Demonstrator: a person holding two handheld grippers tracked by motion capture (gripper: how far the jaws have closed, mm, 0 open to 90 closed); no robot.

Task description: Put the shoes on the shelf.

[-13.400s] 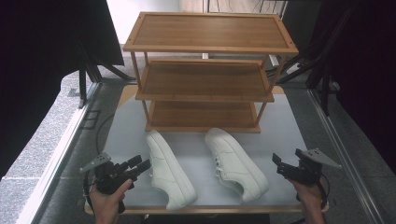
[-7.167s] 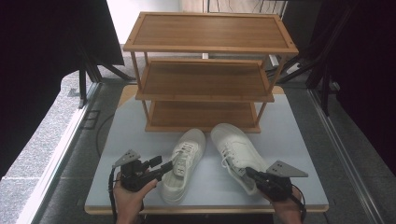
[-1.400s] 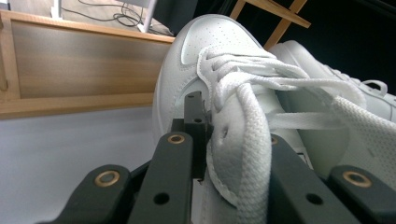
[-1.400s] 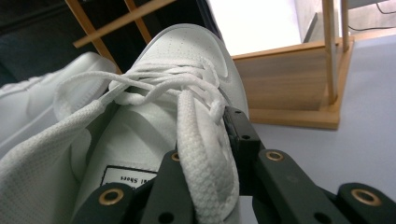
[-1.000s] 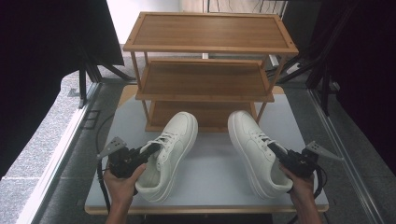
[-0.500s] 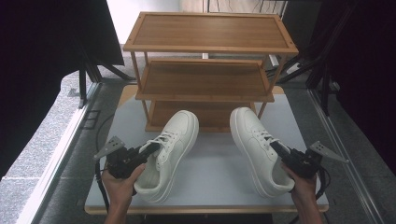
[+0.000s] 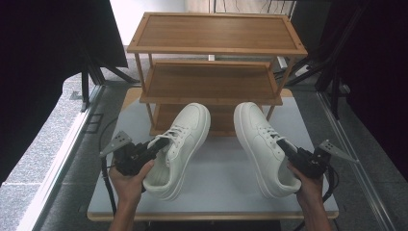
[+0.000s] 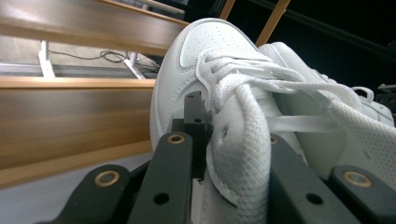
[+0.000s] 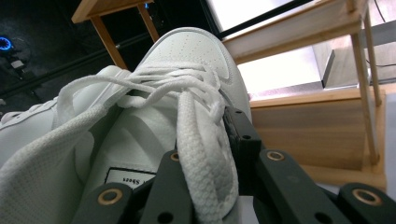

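Holding both sneakers at once, I had the left gripper [image 7: 155, 146] pinching the left sneaker [image 7: 179, 142] by its lace-side flap, and the right gripper [image 7: 285, 146] clamped the same way on the right sneaker [image 7: 262, 144]. In each gripper view the jaws stood pressed together on the upper beside the laces [image 8: 243, 88]. Both shoes sat in the lower middle of the high view, toes pointing up the frame, just short of the bottom shelf [image 7: 211, 120] of the wooden rack [image 7: 216, 32] on the white tabletop [image 7: 221, 187]. To do this step well, I judged I should advance both shoes level, toes first, keeping them under the middle shelf edge [image 7: 211, 98] and between the rack's posts, pinching firmly enough that the soft leather would not slip.
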